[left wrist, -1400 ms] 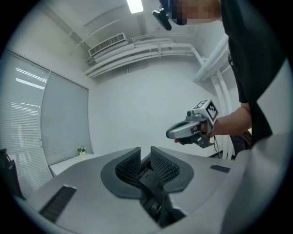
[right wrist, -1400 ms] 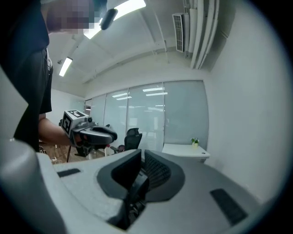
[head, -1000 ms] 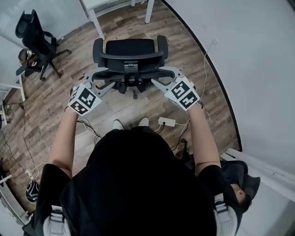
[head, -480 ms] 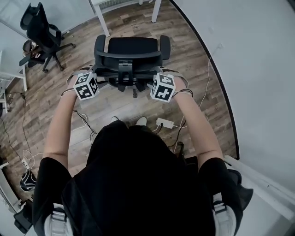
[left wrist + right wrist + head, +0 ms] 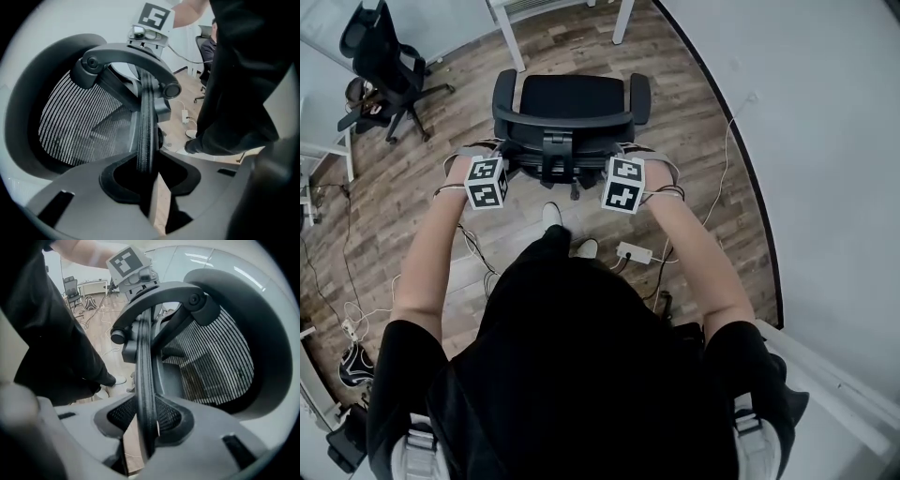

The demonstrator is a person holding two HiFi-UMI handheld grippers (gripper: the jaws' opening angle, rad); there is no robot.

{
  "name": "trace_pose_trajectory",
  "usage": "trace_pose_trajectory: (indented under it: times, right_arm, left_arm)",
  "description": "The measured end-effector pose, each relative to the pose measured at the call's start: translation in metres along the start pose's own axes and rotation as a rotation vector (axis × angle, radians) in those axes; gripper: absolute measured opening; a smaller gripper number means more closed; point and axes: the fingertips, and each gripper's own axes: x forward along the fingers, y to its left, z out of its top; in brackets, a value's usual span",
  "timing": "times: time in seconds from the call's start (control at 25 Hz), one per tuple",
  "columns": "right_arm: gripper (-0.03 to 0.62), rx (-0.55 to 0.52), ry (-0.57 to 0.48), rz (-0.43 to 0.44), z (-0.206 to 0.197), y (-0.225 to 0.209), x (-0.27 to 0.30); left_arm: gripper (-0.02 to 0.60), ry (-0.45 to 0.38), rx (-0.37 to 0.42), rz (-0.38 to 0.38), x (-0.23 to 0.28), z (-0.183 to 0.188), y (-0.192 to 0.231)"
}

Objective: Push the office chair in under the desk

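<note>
Near the far edge of the wooden floor, office chair facing the white desk legs, not yet under it, your left gripper and right gripper on its backrest top rim, jaws just closing, both clamped on that rim.

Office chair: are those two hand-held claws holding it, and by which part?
Yes. The left gripper and right gripper, whose jaws have just been closing, each clamp the office chair by its backrest's thin top rim.
</note>
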Motion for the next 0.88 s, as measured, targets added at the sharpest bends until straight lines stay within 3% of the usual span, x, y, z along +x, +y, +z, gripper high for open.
trace_pose_trajectory:
  times: [0.32,0.88]
  right_arm:
    - [0.121,0.006,0.018,0.04,-0.013,-0.007,0.004]
    - [0.121,0.028,0.077,-0.019,-0.015,-0.087,0.027]
  left_arm:
    - [0.103,-0.114,-0.025,-0.138,0.009,0.01,0.002]
    - [0.094,-0.14,0.011,-0.083,0.028,-0.011,0.081]
